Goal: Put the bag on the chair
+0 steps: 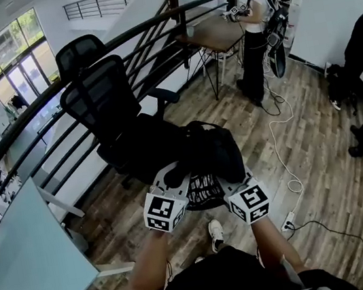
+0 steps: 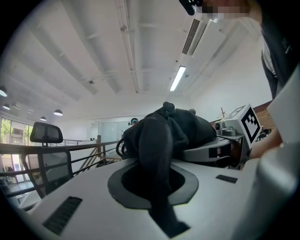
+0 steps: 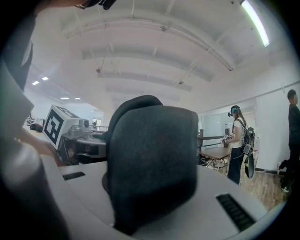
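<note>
A black bag hangs from both grippers at the front edge of the black mesh office chair; I cannot tell whether it touches the seat. My left gripper is shut on a narrow black strap, with the bag's bulk just beyond the jaws. My right gripper is shut on a wide padded strap that fills most of the right gripper view. The two grippers sit side by side, marker cubes toward me. The chair's headrest shows in the left gripper view at the left.
A black metal railing curves behind the chair. A wooden desk stands beyond it, with a person beside it and other people at the right edge. A white cable lies on the wood floor. A pale tabletop is at my left.
</note>
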Action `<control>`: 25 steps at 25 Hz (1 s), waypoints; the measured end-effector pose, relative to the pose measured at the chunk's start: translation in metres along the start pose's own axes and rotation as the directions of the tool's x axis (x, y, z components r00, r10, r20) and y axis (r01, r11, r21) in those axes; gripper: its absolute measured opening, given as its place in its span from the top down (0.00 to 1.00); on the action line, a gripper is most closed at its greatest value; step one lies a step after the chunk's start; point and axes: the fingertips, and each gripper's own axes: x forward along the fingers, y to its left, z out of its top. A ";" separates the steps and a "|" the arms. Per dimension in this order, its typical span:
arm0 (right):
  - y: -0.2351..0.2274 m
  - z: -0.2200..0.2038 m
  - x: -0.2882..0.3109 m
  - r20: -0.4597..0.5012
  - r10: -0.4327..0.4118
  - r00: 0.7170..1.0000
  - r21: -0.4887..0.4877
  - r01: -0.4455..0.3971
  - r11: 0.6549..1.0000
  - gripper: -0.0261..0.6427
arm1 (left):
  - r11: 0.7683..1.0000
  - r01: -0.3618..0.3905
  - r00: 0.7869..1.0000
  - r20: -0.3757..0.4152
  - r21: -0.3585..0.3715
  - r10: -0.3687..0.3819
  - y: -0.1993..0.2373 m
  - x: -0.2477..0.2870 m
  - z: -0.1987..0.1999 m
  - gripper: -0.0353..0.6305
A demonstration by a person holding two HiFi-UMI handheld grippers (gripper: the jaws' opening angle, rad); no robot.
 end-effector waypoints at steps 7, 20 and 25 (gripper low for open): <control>-0.025 0.003 0.054 0.009 0.085 0.996 -0.012 -0.085 0.996 0.91 | 0.997 -0.079 0.997 -0.010 0.001 0.079 0.044 0.033 -0.002 0.88; -0.079 0.002 0.146 0.014 0.273 0.962 -0.019 -0.272 0.962 0.91 | 0.973 -0.226 0.974 -0.037 -0.035 0.225 0.115 0.100 -0.015 0.88; -0.093 0.002 0.174 0.018 0.330 0.944 -0.027 -0.329 0.944 0.91 | 0.962 -0.269 0.963 -0.034 -0.039 0.268 0.136 0.118 -0.019 0.88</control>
